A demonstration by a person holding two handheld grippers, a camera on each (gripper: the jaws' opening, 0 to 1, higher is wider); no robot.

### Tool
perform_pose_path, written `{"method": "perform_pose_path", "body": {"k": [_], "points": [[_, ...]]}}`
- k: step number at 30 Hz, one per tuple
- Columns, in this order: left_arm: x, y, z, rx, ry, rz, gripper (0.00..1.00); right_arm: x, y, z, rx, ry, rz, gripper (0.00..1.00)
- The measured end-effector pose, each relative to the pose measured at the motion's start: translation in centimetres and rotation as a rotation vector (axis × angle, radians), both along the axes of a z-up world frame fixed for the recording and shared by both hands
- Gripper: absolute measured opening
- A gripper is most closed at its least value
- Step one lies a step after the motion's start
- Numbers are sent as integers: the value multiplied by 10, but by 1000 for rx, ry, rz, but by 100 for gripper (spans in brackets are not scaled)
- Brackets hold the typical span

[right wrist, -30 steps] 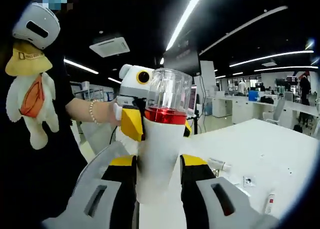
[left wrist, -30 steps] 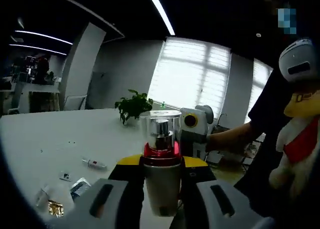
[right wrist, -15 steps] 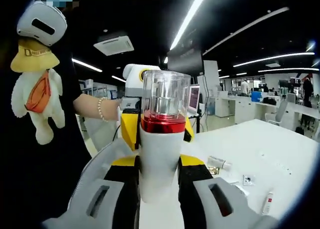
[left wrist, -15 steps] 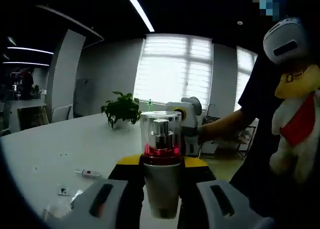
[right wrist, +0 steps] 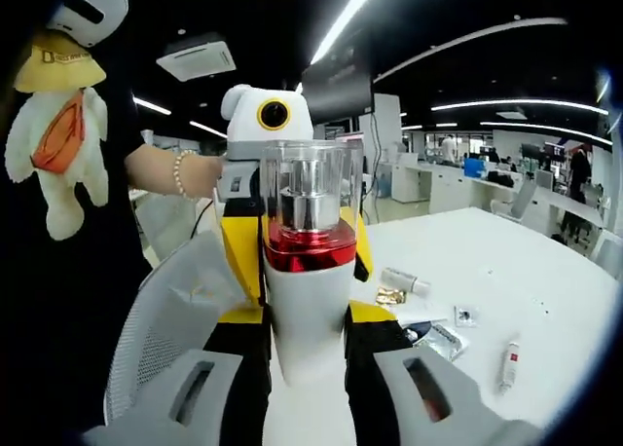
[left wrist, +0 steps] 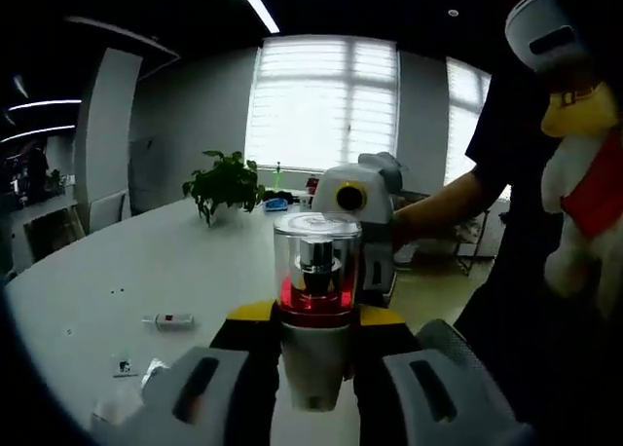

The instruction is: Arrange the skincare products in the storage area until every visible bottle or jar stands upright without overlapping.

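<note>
Bottle (left wrist: 316, 324) is sitting upright between both pairs of jaws at once: white body, red metallic collar, clear cap over a silver pump. In the left gripper view the left gripper (left wrist: 316, 392) is clenching the white body low down, and the right gripper (left wrist: 358, 222) is showing just behind the cap, facing this way, with a person's hand (left wrist: 414, 227) on it. In the right gripper view the right gripper (right wrist: 310, 368) is likewise clamping the body from the opposite side, with the left gripper (right wrist: 255, 188) rising behind the cap.

Change over the last second: the two tongs are drawing closer together around the bottle, and the table (left wrist: 117, 271) is now filling more of the lower field in both views, so the pair seems to be lowering while staying level. The bottle is remaining upright throughout, no tilt showing.

Loose items are lying on the table well apart from the bottle: a small tube (left wrist: 167, 320) and sachets (left wrist: 125, 366) in the left gripper view; a small silver-capped bottle (right wrist: 403, 280) on its side, foil packets (right wrist: 440, 339) and a slim tube (right wrist: 509, 360) in the right gripper view.

Judgement: this bottle is likely being set down standing. The lying pieces are still awaiting uprighting, so the task is far from finished.
</note>
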State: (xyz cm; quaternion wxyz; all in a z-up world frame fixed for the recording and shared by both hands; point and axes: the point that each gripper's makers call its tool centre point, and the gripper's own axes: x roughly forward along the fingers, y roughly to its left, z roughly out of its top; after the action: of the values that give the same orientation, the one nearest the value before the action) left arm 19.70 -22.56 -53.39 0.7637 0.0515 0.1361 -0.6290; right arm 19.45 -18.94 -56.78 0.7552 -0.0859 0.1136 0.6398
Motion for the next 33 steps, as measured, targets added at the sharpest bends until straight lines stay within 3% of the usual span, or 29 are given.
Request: {"method": "perform_pose_path", "body": {"k": [17,33], "points": [[10,1,-72,107,95,-26,23,13,1,-76,-154,11,-73,28],[23,-16,-120,139,114,-26,24,29,-21,-127,-266,26,-135,28]]}}
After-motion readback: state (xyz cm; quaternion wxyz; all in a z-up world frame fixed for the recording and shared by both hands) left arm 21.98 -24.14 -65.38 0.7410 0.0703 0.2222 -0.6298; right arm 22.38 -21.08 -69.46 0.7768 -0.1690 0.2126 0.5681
